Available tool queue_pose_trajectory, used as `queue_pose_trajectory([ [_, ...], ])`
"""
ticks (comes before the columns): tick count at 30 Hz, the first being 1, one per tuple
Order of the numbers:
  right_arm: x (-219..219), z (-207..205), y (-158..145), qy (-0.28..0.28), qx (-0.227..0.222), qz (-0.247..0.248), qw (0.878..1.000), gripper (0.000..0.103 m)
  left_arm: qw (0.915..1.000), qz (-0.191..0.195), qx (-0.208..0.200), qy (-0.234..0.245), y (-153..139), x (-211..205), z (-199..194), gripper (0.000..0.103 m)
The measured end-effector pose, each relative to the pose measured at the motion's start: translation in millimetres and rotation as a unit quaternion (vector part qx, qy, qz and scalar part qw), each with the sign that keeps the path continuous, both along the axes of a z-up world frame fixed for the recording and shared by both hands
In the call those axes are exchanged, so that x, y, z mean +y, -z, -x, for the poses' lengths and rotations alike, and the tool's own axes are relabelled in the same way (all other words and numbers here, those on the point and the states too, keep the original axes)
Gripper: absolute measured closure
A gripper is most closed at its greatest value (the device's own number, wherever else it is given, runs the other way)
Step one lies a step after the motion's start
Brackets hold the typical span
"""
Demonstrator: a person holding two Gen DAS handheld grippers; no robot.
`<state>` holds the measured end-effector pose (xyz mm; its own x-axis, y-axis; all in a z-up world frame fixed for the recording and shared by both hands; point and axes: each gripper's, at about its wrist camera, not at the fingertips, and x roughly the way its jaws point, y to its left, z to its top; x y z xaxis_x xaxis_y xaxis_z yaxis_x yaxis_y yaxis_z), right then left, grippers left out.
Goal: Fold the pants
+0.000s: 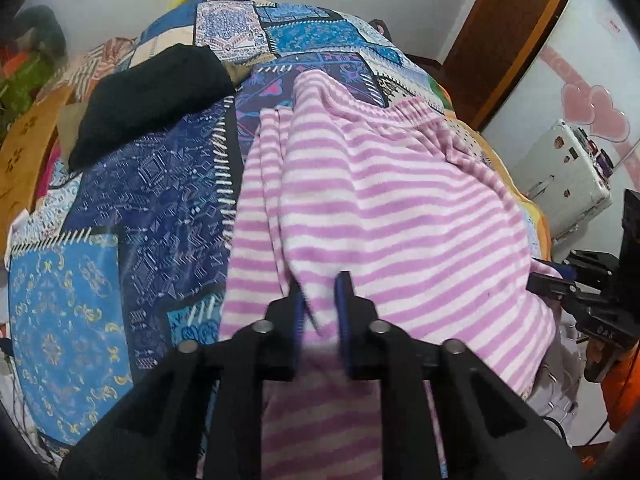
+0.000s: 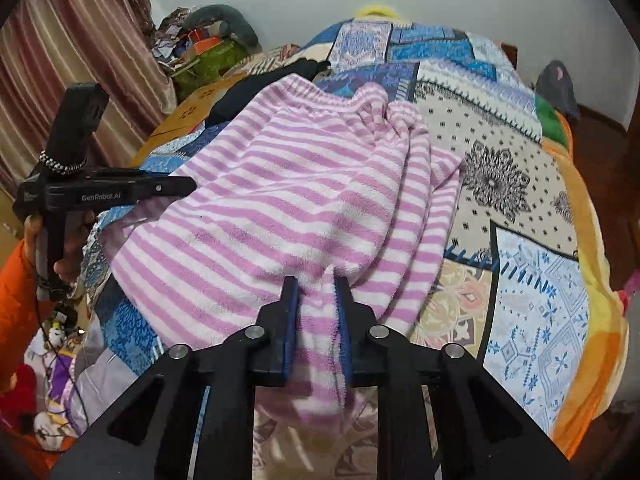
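Pink-and-white striped pants [image 1: 380, 200] on blue patchwork-patterned bedspread [image 1: 152, 184].

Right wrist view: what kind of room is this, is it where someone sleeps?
Probably a bedroom. The striped pants lie on a bed under a patchwork quilt, a curtain hangs at the left, and a door with pink hearts shows in the left wrist view.

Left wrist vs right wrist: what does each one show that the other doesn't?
Left wrist only: a white sewing machine against the pink-heart wall, and the black folded garment in full on the quilt.

Right wrist only: the striped curtain at left and the cream dotted patch of the quilt.

Both: the pink striped pants on the patchwork quilt, with the left gripper and right gripper each closed on the fabric's near edge. Each view also catches the other gripper from the side.
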<state>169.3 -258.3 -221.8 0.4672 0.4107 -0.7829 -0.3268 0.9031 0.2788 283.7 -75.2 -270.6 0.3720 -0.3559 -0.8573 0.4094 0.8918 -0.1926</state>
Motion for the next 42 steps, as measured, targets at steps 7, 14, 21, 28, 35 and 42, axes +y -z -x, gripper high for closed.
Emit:
queue_pose_trajectory([
  [7, -1.1, 7.3, 5.9, -0.006, 0.000, 0.028, 1.000, 0.092, 0.9977, -0.064, -0.021, -0.013, 6.9, 2.2, -10.1, 0.095],
  [14, -12.1, 10.2, -7.2, 0.004, 0.006, 0.021, 1.000, 0.087, 0.9970, -0.067, -0.021, -0.034, -5.8, 36.8, -9.7, 0.096],
  [21, -26.9, -4.5, -36.2, 0.048, -0.028, 0.011, 0.998, 0.048, 0.9979, -0.035, -0.049, -0.022, -34.2, 23.9, -6.3, 0.027],
  [28, -30.8, -26.7, -15.8, 0.066, 0.024, 0.012, 0.997, 0.040, 0.9988, -0.048, 0.003, -0.002, -4.8, -1.5, -31.7, 0.017],
  [35, -29.3, -40.3, 20.2, 0.054, 0.092, -0.004, 0.994, 0.034, 0.9967, -0.048, 0.057, 0.032, 24.6, -13.7, -53.6, 0.015],
  [42, -33.0, -55.4, 27.9, 0.040, 0.108, -0.042, 0.992, 0.027, 0.9943, -0.024, 0.093, 0.047, 39.7, -31.3, -76.3, 0.011],
])
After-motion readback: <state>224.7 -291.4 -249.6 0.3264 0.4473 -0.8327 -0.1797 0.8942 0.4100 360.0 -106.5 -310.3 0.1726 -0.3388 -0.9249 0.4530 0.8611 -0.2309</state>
